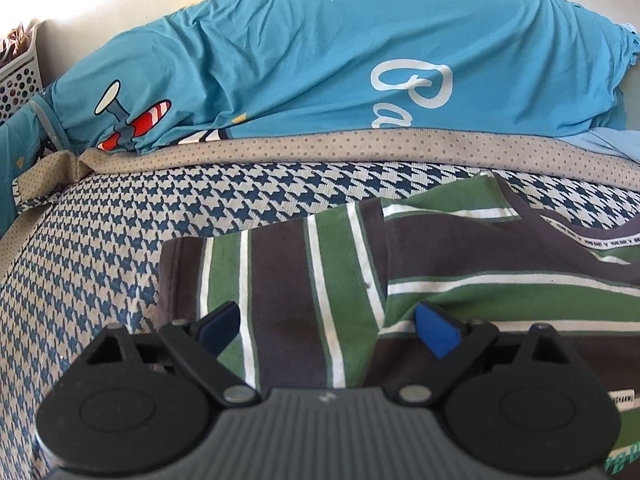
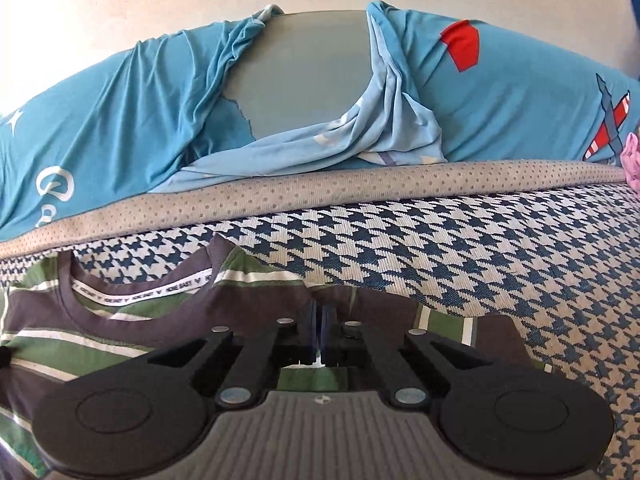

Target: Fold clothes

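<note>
A shirt striped in green, dark grey and white [image 1: 440, 240] lies flat on the houndstooth cover, its sleeve toward the left. My left gripper [image 1: 326, 314] hovers over that sleeve with its blue pads [image 1: 434, 330] wide apart, so it is open and nothing is pinched between them. In the right wrist view the same shirt [image 2: 120, 320] shows its round neckline with a printed tape. My right gripper [image 2: 319, 316] is shut at the shirt's shoulder, right of the neckline. Its pads meet on a small gathered fold of the fabric.
The blue-and-white houndstooth cover [image 1: 120, 220] spreads under the shirt. Beyond a beige dotted border [image 1: 320, 148] lies a bulky turquoise cloth with a cartoon plane [image 1: 300, 60]. A white perforated basket [image 1: 16, 76] stands far left. A pink cloth [image 2: 632, 156] peeks in at the right edge.
</note>
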{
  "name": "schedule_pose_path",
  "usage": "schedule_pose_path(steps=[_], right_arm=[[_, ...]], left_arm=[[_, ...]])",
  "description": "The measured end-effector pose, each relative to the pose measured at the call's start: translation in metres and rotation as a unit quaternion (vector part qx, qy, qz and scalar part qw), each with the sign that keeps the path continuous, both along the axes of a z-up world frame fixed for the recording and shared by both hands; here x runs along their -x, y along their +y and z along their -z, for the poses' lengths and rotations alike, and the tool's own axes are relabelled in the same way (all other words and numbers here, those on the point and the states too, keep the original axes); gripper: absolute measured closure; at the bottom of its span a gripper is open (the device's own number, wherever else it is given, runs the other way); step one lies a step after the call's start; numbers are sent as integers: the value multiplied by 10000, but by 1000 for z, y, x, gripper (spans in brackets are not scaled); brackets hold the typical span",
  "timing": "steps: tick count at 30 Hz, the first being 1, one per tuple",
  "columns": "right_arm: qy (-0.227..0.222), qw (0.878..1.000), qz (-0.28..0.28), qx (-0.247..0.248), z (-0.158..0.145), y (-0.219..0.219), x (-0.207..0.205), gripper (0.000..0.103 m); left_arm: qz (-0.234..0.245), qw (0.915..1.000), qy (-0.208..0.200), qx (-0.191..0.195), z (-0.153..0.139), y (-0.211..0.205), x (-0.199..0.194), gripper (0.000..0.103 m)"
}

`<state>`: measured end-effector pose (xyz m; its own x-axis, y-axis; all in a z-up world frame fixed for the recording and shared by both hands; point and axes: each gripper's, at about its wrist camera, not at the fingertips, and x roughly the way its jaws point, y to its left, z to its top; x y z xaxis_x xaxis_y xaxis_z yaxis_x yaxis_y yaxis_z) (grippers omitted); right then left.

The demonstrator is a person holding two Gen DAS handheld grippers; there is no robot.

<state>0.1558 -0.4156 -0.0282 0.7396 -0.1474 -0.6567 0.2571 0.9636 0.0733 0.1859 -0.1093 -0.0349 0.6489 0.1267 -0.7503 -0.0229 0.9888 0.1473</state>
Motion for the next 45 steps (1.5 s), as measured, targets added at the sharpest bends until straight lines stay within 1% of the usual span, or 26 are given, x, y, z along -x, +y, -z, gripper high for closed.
schedule_pose_path(steps=[4,6,7,16,17,19,20,25,30,35,37,41,45], right_arm=[[-91,9999,-68,-99,-12,0,13,103],[-60,9999,-114,-68,-15,3,18,96],[-42,9999,-132,-72,-16,4,21,96],[172,9988,-457,-90,-15,27,50,94],[182,9986,-480,-101,-16,30,54,92],[197,9984,-519,-124,-17,36,61,84],[200,9983,-534,-142,-18,38,64,84],[273,9979,-559,-167,-22,53,78,76],[330,9967,-671,-324,-25,69,92,75],[273,9954,-890,-220,-30,82,106,68],[271,9952,-912,-212,-31,85,112,65],[270,9950,-900,-337,-32,85,124,64],[214,9958,-822,-354,-34,85,139,61]], left_arm=[[135,9998,-129,-91,-9,-3,11,10],[215,9996,-137,-101,-13,-4,17,10],[256,9995,-137,-105,-14,-4,20,10],[644,9973,-147,-321,-25,-6,50,9],[692,9969,-151,-347,-26,-7,53,9],[784,9961,-155,-387,-27,-7,59,9],[821,9957,-155,-393,-28,-8,62,9],[962,9948,-60,-329,-26,-10,81,9],[1136,9932,45,-248,-24,-13,99,9],[1237,9921,131,-139,-23,-12,113,9],[1269,9917,167,-80,-23,-11,117,9],[1322,9910,192,0,-24,-10,124,9],[1374,9903,151,111,-29,-8,132,8]])
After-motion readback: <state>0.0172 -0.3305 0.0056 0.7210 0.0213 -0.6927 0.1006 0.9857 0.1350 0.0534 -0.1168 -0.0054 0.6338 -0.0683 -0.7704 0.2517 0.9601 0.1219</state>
